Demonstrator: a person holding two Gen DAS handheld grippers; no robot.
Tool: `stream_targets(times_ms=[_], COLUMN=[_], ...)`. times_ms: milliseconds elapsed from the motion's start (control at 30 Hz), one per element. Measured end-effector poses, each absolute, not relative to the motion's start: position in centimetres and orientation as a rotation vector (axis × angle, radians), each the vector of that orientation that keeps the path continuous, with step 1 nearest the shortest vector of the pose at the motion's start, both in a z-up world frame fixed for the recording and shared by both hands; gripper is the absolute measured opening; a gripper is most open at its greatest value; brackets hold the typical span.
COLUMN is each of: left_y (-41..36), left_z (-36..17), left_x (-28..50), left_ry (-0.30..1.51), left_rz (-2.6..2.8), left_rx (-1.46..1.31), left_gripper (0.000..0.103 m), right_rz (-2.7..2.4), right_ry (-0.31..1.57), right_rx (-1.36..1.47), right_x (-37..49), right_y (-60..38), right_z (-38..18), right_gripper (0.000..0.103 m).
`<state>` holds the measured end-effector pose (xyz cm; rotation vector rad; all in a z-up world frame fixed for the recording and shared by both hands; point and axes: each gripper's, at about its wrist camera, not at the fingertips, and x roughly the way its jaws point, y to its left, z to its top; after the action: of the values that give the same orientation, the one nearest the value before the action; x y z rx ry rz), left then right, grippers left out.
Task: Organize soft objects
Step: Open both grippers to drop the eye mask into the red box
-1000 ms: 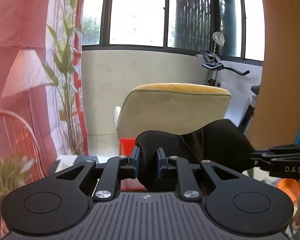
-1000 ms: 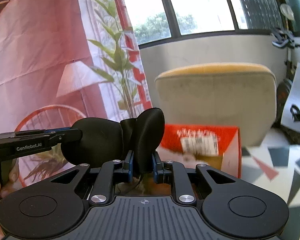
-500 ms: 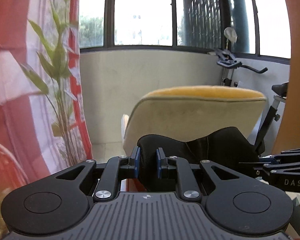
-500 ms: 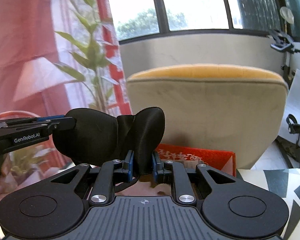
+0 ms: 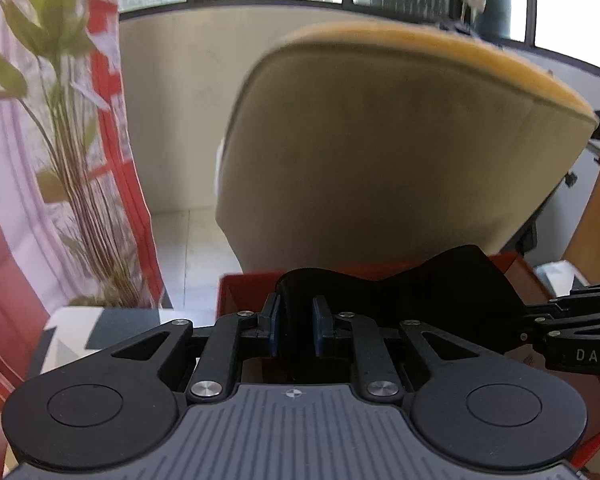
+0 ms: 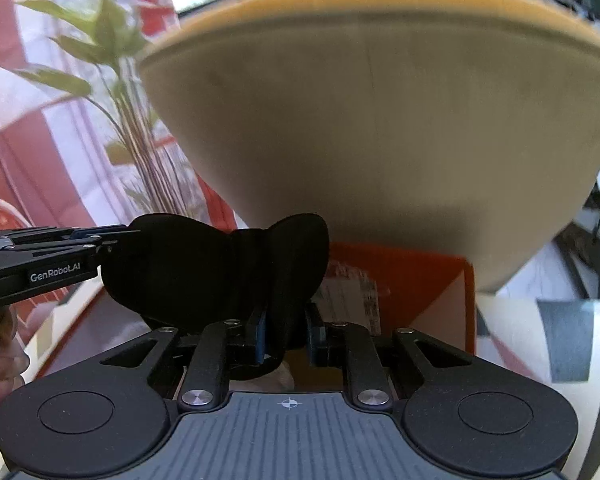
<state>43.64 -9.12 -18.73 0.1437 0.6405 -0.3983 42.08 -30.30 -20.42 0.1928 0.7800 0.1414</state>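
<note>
A soft black eye mask (image 5: 420, 292) is held between both grippers, one end in each. My left gripper (image 5: 294, 330) is shut on its left end. My right gripper (image 6: 284, 334) is shut on its right end (image 6: 220, 268). The right gripper enters the left wrist view from the right (image 5: 572, 332). The left gripper enters the right wrist view from the left (image 6: 56, 252). The mask hangs just above an open red-orange cardboard box (image 6: 420, 280), also in the left wrist view (image 5: 244, 292).
A beige chair with a yellow top edge (image 5: 400, 140) stands close behind the box. A patterned curtain with printed green plants (image 5: 60, 140) hangs at the left. A black-and-white patterned surface (image 6: 540, 340) lies under the box.
Both grippers have moved forward and down with the mask. The chair now looms much larger and the red box lies right under the mask.
</note>
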Motion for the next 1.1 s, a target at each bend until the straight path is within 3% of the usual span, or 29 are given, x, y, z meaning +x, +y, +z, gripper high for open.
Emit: stream_targets(times_ms=[200,233,333,467,533,633,700,767,833,900,1000,1100], left_y=[-9.2,-9.1,-8.7,-8.6,-8.5,-8.3,-8.0,-7.5,-6.8,-6.2,-5.2,-4.2], left_z=[-19.1,-18.9,-18.4,-17.8,-17.5,-16.7,-16.1,-15.5,-14.9,-14.4,-13.8,-13.5], left_x=[44.3,44.4,44.2,43.8,43.7,42.6,41.7,40.8,39.7,38.7,36.9,35.1], left_ry=[0.69,0.688,0.672,0.664,0.658,0.65,0.641,0.634,0.63,0.636,0.644,0.637], left_rz=[-0.421,-0.422,-0.424,-0.429,-0.431,-0.442,-0.446,-0.453,-0.466,-0.474,-0.469,-0.458], left_rx=[0.141,0.141,0.129,0.14,0.149,0.149,0.148,0.134,0.111,0.09,0.069,0.063], left_gripper=[0.033,0.04,0.05,0.052,0.054,0.066,0.076,0.092,0.1,0.103,0.103,0.103], right_rz=[0.076,0.07,0.028,0.015,-0.007,0.003,0.007,0.012,0.018,0.029,0.05,0.072], right_ry=[0.895,0.912,0.952,0.939,0.92,0.881,0.867,0.844,0.82,0.793,0.749,0.705], right_rx=[0.248,0.261,0.306,0.327,0.27,0.171,0.146,0.138,0.13,0.118,0.093,0.092], right_x=[43.5,43.6,43.7,43.1,42.8,42.4,41.8,41.0,39.9,38.5,36.1,33.5], right_y=[-31.2,-31.5,-32.2,-32.7,-32.5,-31.7,-31.5,-31.4,-31.4,-31.2,-30.8,-30.2], right_z=[-22.6,-23.0,-24.0,-24.2,-23.4,-21.8,-21.0,-20.2,-19.2,-18.2,-16.7,-15.6], right_gripper=[0.018,0.019,0.034,0.038,0.05,0.053,0.06,0.066,0.076,0.09,0.102,0.103])
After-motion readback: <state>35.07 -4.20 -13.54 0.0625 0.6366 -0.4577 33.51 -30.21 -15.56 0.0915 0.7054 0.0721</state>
